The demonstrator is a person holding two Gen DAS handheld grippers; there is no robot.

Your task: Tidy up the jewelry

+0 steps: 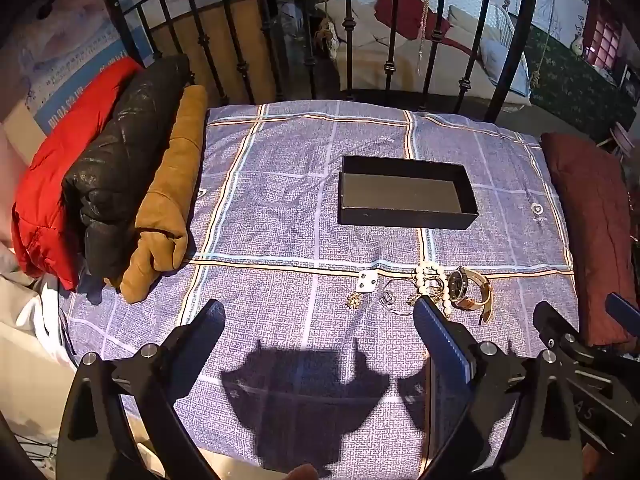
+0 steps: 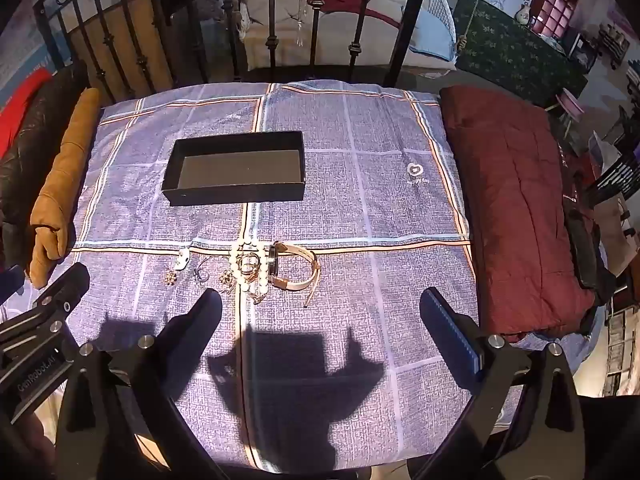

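An empty black box sits on the blue plaid cloth. In front of it lies a jewelry cluster: a watch with a beige strap, a pearl bracelet, a white earring card, small gold earrings and a ring. My left gripper is open, above the cloth just short of the jewelry. My right gripper is open, near the watch, holding nothing.
Folded red, black and tan jackets lie along the left edge. A maroon quilt lies along the right. A black iron railing stands behind the cloth.
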